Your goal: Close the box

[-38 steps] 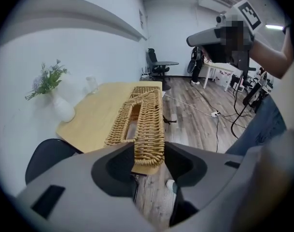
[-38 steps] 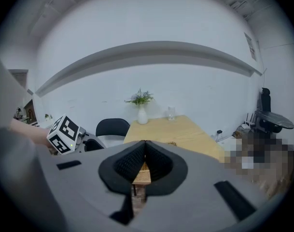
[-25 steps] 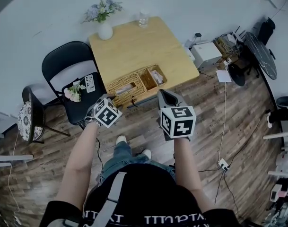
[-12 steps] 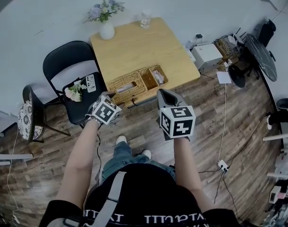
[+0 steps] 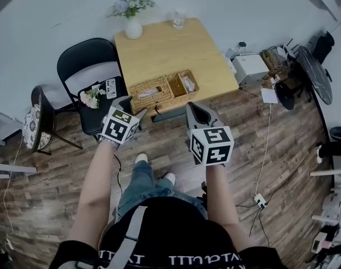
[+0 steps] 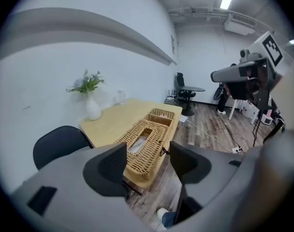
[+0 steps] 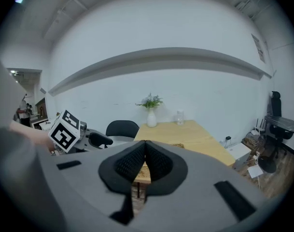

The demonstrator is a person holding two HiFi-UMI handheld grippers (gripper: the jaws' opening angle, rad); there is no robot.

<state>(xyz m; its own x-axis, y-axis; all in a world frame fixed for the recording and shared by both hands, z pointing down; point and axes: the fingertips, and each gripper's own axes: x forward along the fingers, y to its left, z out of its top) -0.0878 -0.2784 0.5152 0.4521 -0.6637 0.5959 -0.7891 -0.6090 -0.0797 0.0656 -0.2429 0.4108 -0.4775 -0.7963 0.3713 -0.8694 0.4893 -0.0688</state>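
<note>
Left gripper (image 6: 147, 152): jaws spread, just been opening, nothing between them.
Right gripper (image 7: 145, 164): jaws pressed together, empty.
Box (image 5: 153, 92): back away gently, without snagging the wicker.

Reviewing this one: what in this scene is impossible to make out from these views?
- Right gripper view: the wicker box is almost wholly hidden behind the right gripper, jaws together; only a sliver shows.
- Head view: the open compartment holds something pale, too small to name.
- Head view: print on the white card lying on the black chair is too small to read.
</note>
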